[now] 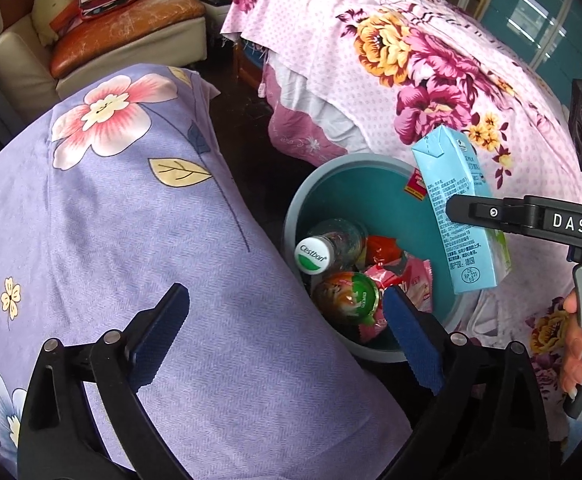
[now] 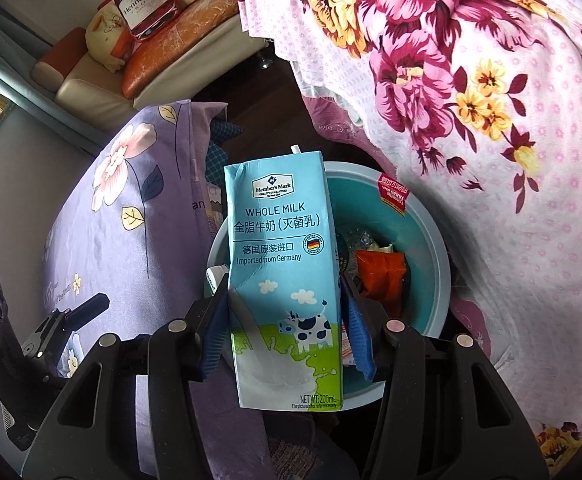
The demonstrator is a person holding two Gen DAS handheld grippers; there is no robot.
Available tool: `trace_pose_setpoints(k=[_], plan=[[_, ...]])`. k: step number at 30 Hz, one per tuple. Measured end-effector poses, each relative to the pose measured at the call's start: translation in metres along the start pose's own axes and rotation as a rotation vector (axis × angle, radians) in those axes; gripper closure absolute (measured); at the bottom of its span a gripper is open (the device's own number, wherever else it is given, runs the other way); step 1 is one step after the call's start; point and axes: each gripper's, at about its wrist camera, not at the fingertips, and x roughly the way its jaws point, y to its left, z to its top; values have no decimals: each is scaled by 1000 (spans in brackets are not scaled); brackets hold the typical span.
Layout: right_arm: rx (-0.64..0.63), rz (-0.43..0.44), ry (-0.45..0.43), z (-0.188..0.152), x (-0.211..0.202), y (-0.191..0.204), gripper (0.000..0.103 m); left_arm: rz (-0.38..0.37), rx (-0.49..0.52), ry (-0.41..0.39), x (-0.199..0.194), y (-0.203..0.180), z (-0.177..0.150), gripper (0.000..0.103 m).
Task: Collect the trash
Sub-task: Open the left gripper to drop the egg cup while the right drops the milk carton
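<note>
Pink floral cotton drapes the bed [image 1: 431, 52], and a lilac flower-print quilt [image 1: 139, 216] bulges beside it. Between them stands a round plastic bin [image 1: 347, 168], teal inside, holding a clear bottle [image 1: 331, 244] and crinkled red wrappers [image 1: 395, 272]. The right gripper [image 2: 287, 320] clamps a boxy blue milk carton [image 2: 283, 272] by its sides, above the bin. The left gripper [image 1: 287, 332] is spread wide and empty, one ribbed blue pad [image 1: 411, 340] over the bin's rim.

Left gripper [image 1: 287, 330] open and empty, milk carton [image 1: 461, 216] clamped by right gripper above bin [image 1: 371, 168]
</note>
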Motion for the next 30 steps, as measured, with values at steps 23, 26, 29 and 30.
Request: trace_pose_setpoints(k=[23, 26, 29, 30], plan=[[-12, -17, 38, -4, 4, 10, 25, -15, -53, 7, -3, 11, -8, 5], [-18, -23, 31, -8, -2, 10, 19, -9, -53, -2, -8, 10, -10, 5], [-32, -31, 19, -13, -10, 13, 16, -4, -52, -13, -16, 9, -12, 5], [-38, -33, 14, -15, -13, 14, 13, -4, -50, -17, -19, 8, -12, 5]])
